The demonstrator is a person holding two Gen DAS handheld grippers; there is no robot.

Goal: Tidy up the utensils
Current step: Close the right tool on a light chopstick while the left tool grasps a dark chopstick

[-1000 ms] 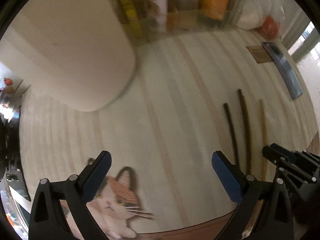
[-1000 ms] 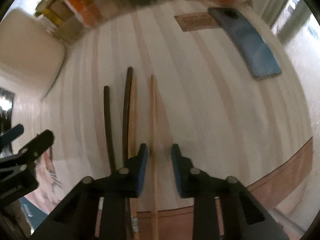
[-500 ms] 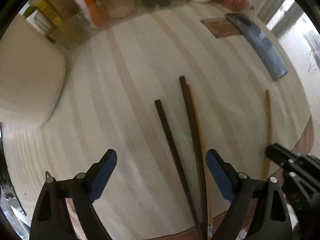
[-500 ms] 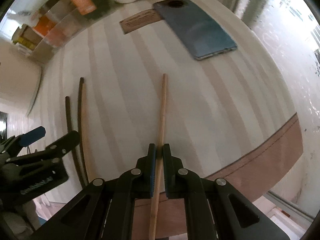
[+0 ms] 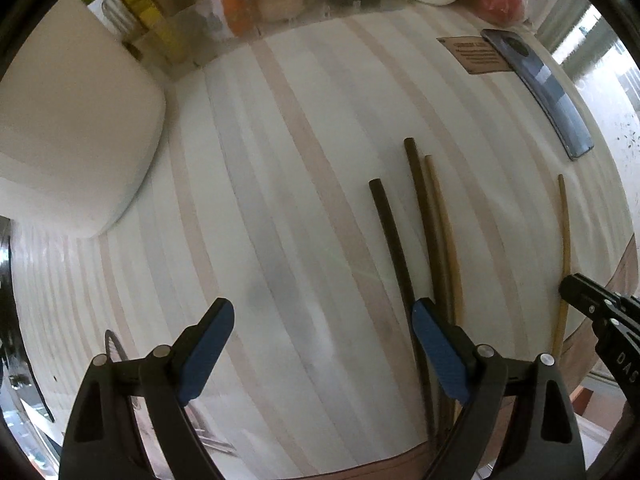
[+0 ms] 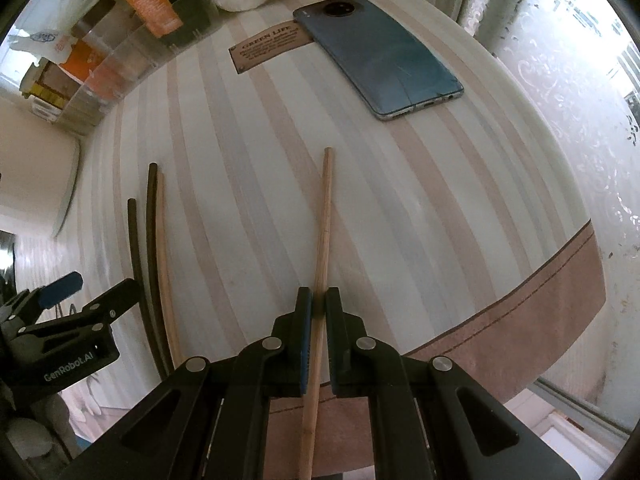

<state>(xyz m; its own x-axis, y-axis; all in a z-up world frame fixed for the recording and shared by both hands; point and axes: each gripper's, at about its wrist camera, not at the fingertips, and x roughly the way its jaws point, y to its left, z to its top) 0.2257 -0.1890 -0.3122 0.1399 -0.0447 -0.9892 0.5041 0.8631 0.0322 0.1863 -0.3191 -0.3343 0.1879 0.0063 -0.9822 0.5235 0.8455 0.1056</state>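
Observation:
My right gripper [image 6: 319, 305] is shut on a light wooden chopstick [image 6: 325, 216], which points away over the striped cloth; it also shows in the left wrist view [image 5: 565, 240]. Two dark chopsticks [image 5: 394, 240] [image 5: 424, 216] and a second light chopstick [image 5: 444, 232] lie side by side on the cloth. They also show at the left of the right wrist view [image 6: 150, 240]. My left gripper [image 5: 320, 340] is open and empty, its right finger [image 5: 438, 354] just over the near ends of the dark chopsticks.
A blue phone [image 6: 380, 68] and a brown card [image 6: 268, 46] lie at the far right. A clear organiser with bottles [image 5: 280, 4] stands along the back. A white rounded container [image 5: 72, 128] sits at the left. The table's front edge [image 6: 520, 320] is near.
My right gripper closed on the light chopstick and carried it to the right, away from the other three. My left gripper swung right, from the cat picture towards the three chopsticks.

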